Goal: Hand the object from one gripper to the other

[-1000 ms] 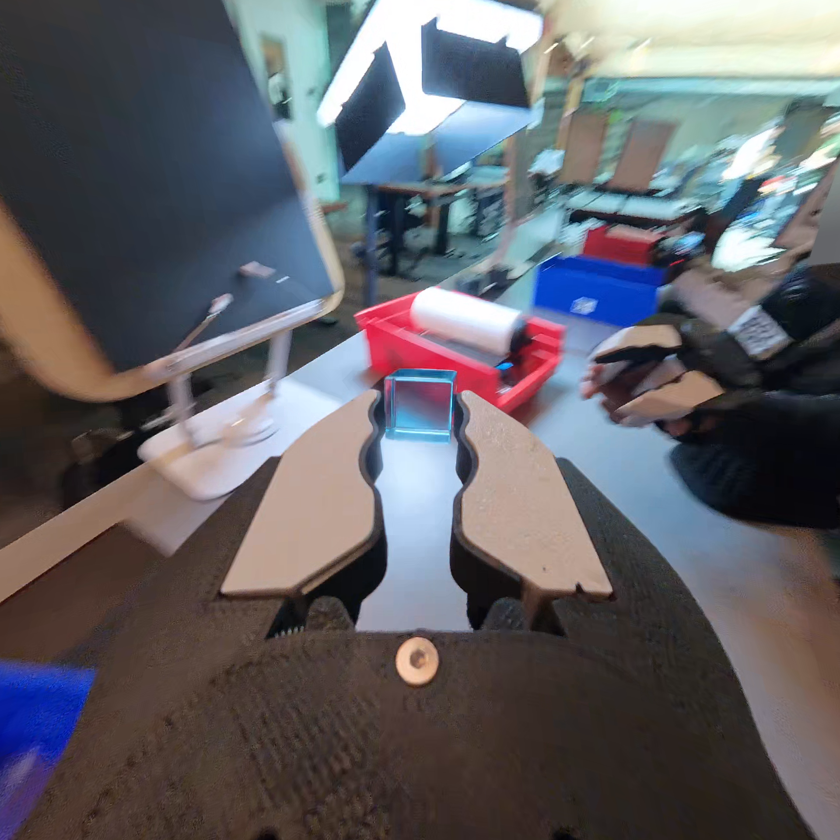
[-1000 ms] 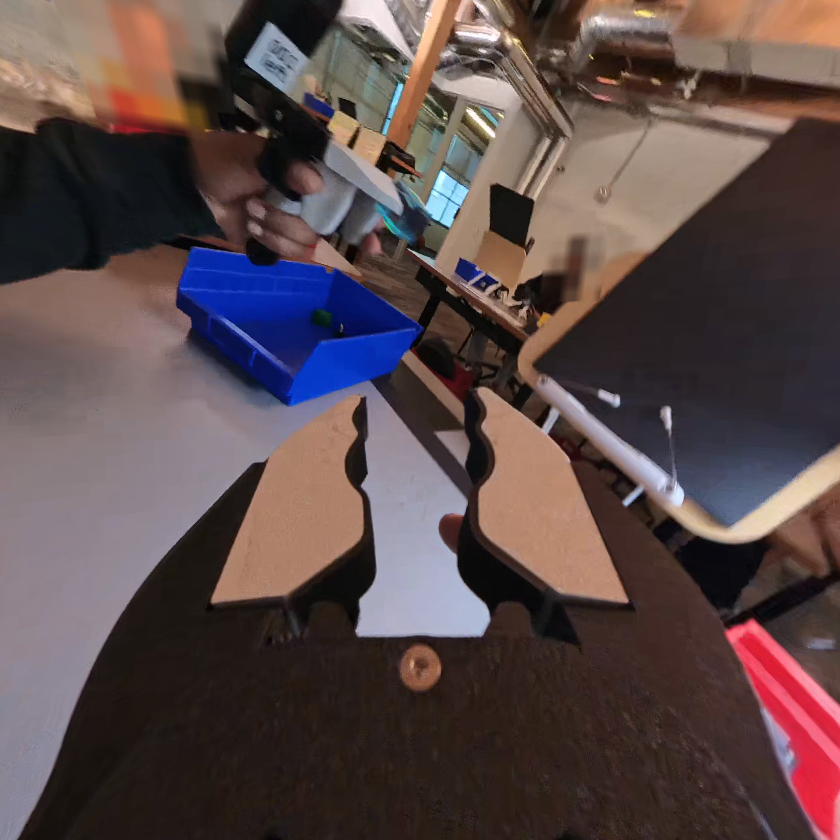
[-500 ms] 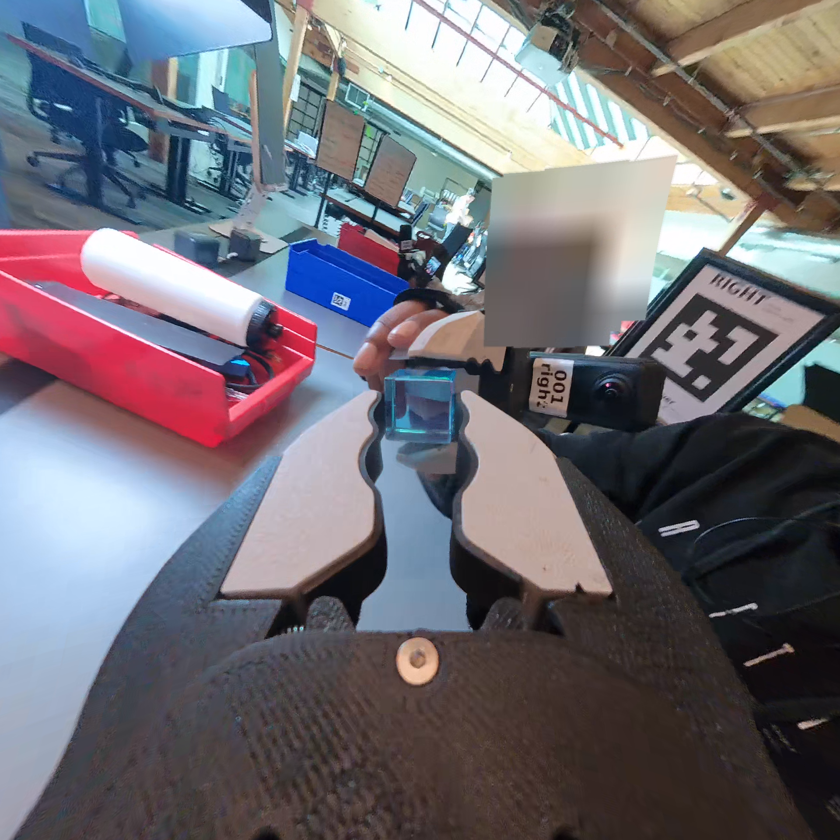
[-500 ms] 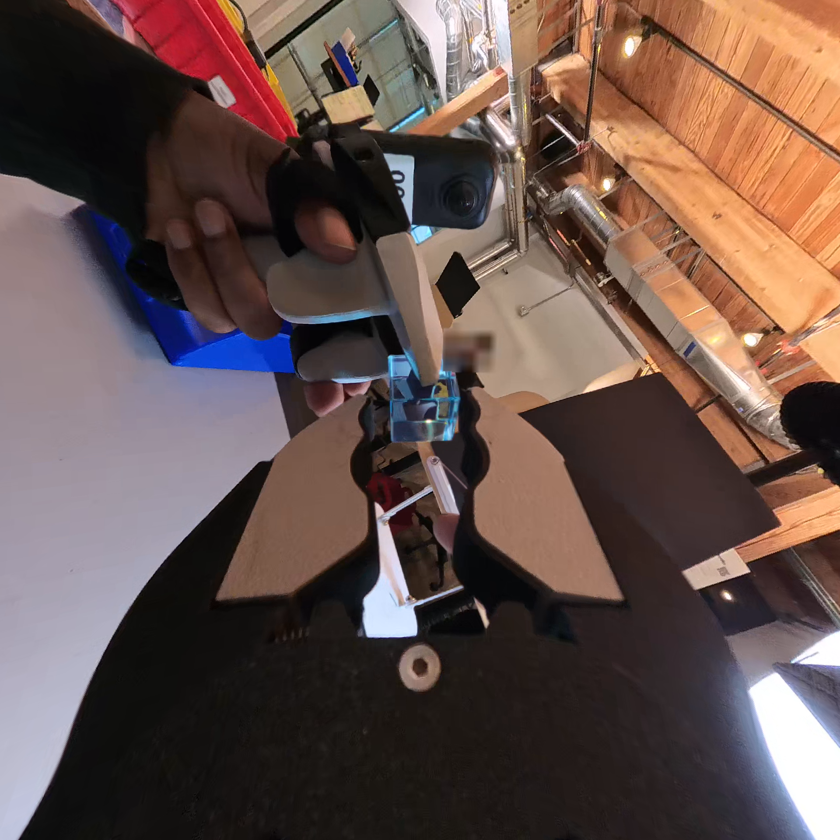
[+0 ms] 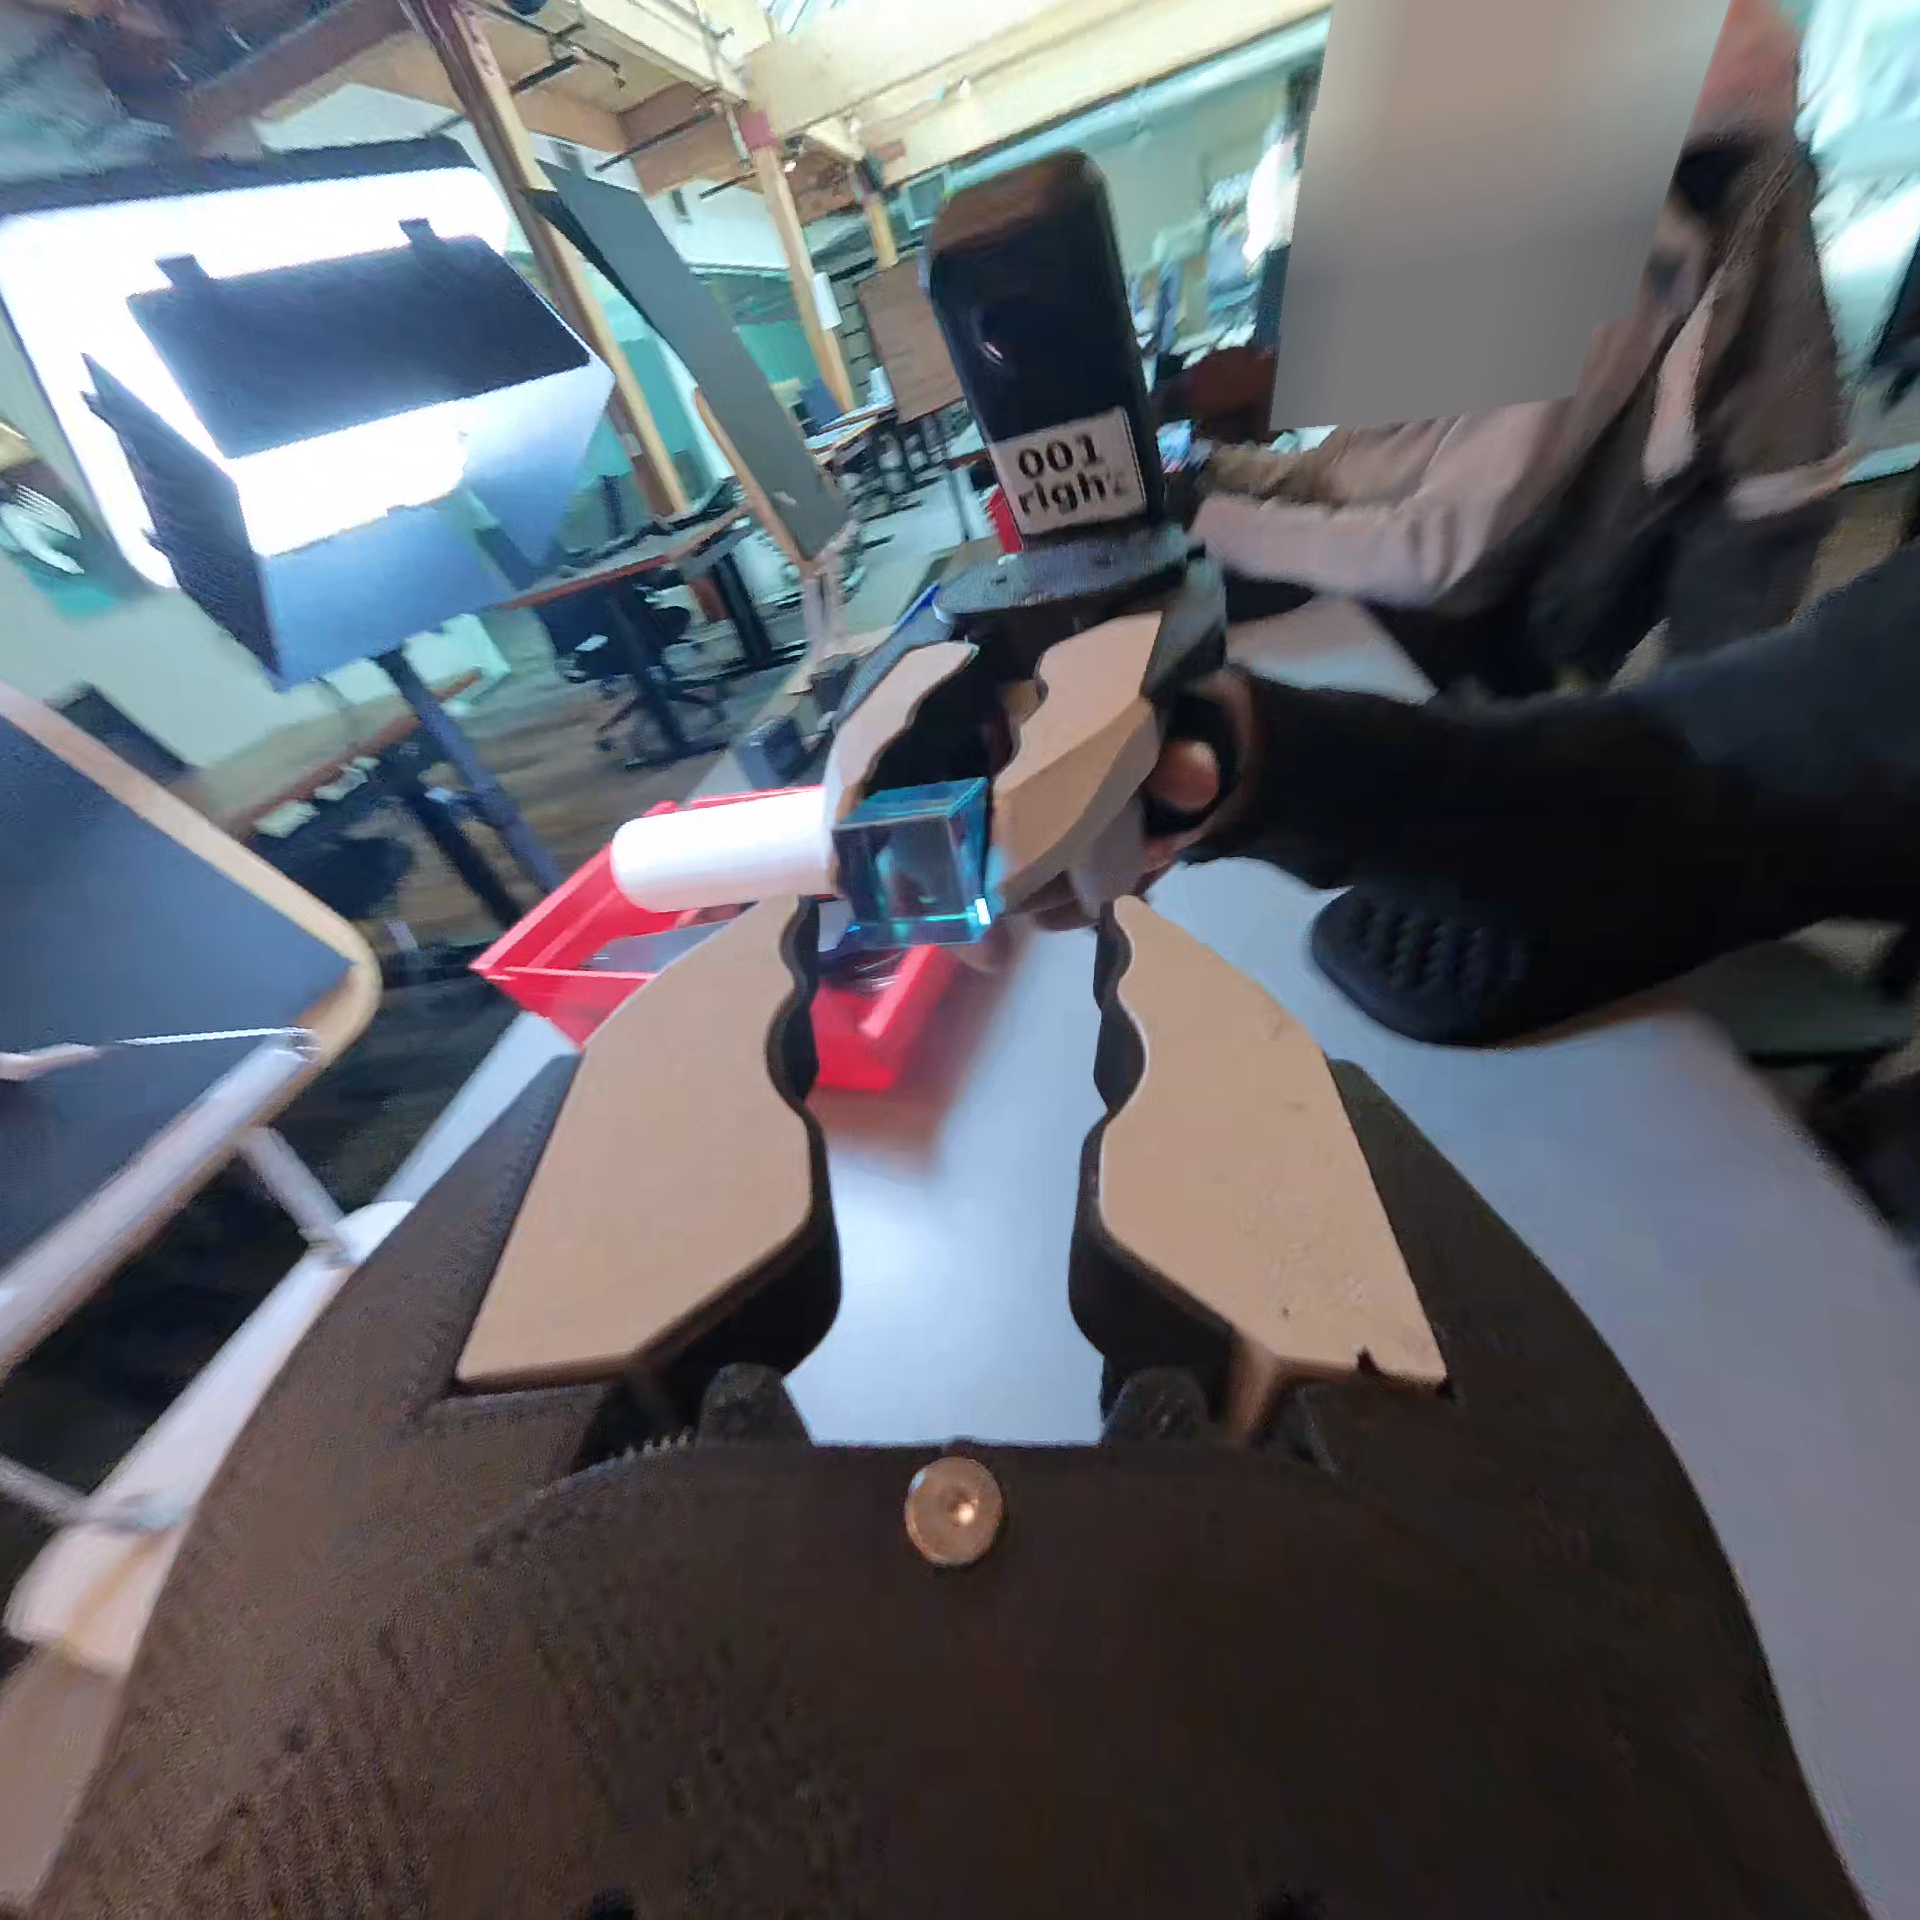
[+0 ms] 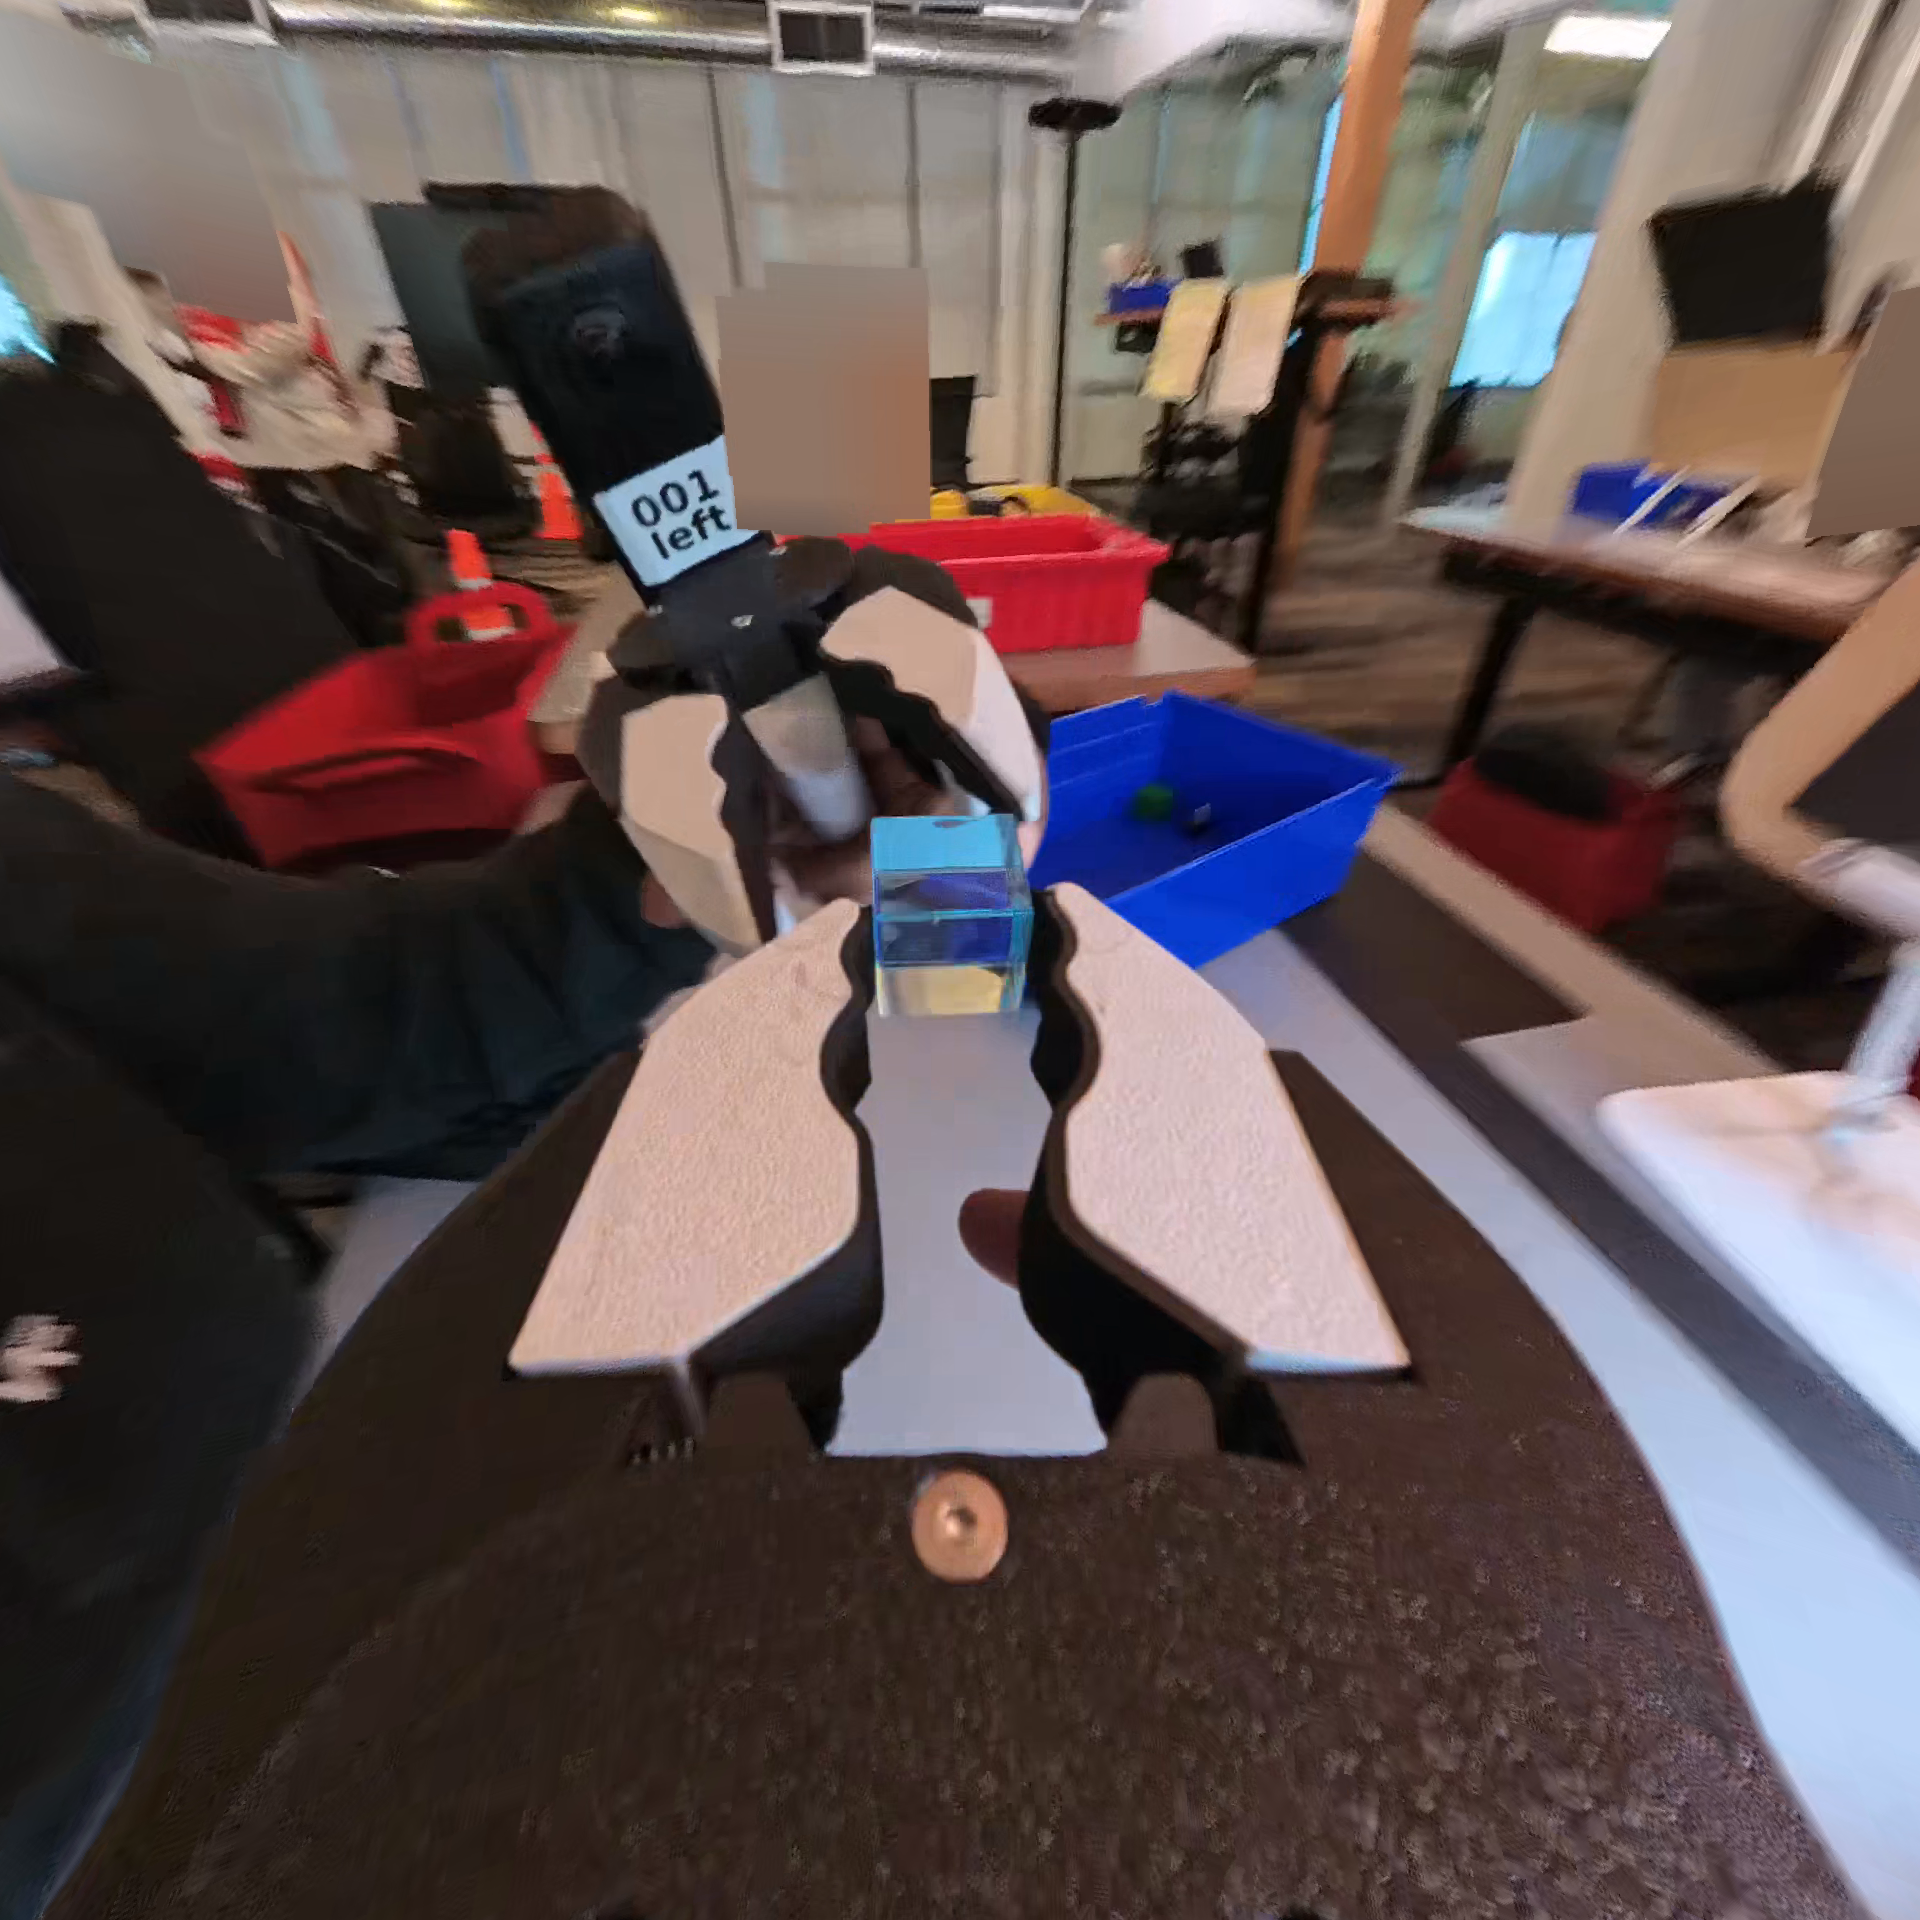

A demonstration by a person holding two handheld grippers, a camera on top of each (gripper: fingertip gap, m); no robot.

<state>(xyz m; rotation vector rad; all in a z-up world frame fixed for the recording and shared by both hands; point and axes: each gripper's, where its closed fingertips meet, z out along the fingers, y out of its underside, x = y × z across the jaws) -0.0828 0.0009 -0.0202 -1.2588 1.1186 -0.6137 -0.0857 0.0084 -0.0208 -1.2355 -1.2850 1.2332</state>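
So the handover looks basically done: the clear blue cube (image 6: 951, 914) sits clamped in the right tongs (image 6: 951, 935), up over the bench (image 6: 1621, 1621). Left tongs (image 5: 945, 935) gape released, just beside the cube. Next, I'd guess, the two draw apart.

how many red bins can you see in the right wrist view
3, maybe more hidden: a long red bin on the far table, a handled red bin at left behind the left gripper, and a blurry dark red one low at right.

A white roll (image 5: 717, 860) lies in a red bin (image 5: 561, 951).
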